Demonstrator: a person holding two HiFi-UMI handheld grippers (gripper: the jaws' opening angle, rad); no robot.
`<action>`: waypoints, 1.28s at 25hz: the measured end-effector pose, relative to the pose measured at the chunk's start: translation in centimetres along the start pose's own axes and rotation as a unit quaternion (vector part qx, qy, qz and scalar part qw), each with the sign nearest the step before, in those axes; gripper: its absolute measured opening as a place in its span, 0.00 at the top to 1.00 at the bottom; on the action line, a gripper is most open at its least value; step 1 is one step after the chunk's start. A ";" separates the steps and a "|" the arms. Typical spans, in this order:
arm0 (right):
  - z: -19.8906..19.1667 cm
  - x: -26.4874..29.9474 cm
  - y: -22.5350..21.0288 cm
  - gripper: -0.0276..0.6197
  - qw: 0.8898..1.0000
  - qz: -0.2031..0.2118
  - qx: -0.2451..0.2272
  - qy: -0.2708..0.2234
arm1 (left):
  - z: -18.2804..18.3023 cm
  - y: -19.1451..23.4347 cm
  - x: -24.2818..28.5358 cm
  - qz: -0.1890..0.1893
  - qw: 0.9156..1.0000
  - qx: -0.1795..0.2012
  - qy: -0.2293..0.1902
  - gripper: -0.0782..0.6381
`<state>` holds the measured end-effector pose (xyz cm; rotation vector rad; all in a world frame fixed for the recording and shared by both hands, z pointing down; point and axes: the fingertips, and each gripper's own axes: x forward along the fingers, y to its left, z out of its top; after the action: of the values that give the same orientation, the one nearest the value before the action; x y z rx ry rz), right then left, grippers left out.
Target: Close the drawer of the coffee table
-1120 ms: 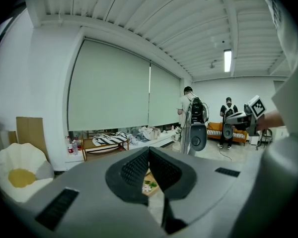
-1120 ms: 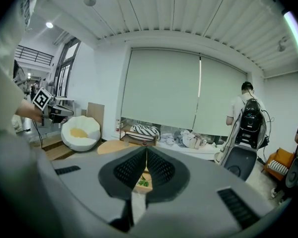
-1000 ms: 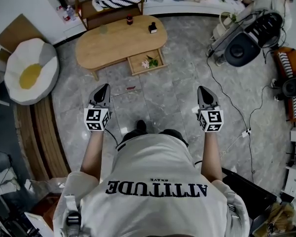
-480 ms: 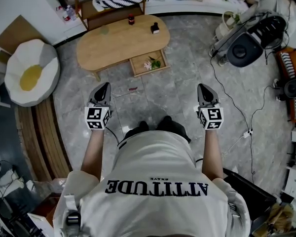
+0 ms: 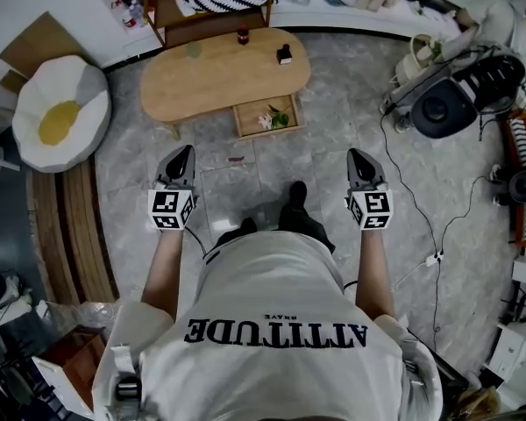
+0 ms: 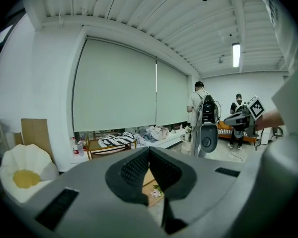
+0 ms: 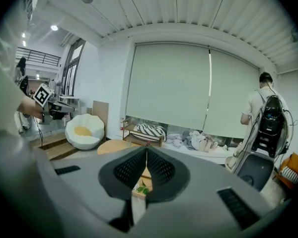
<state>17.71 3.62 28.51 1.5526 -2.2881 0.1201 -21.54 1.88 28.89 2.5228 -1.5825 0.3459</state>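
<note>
Head view: the left gripper (image 5: 184,152) and the right gripper (image 5: 354,154) are held out over the grey floor (image 5: 272,174). Both have their jaws pressed together with nothing between them, and both are well short of the desk (image 5: 210,77). The drawer (image 5: 266,132) stands pulled out of the desk's near side, towards its right end, and holds what may be a flower sprig (image 5: 273,118). On the desk sit a small dark bottle (image 5: 243,36) and a black box (image 5: 284,56). Left of the desk lies an egg-shaped cushion (image 5: 60,112).
</note>
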 end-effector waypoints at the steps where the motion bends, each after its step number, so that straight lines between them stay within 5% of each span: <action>1: 0.0 0.5 -0.8 0.93 1.000 0.005 -0.002 -0.001 | 0.1 -0.4 0.4 0.007 1.000 -0.003 -0.001 0.86; 14: 1.3 9.3 -10.4 0.93 0.995 0.094 -0.024 -0.014 | 1.8 -4.4 7.0 0.098 0.995 -0.021 -0.007 0.86; 26: -1.3 15.7 -14.7 0.93 0.985 0.172 -0.024 0.009 | 1.8 -7.0 11.6 0.173 0.984 -0.031 0.023 0.86; 32: -3.8 18.1 -14.8 0.93 0.981 0.190 -0.020 0.027 | 1.0 -8.4 13.4 0.177 0.983 -0.044 0.033 0.86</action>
<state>26.30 -17.03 36.33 1.0632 -2.4985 0.2115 -8.27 -6.34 31.55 2.1368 -1.9717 0.3854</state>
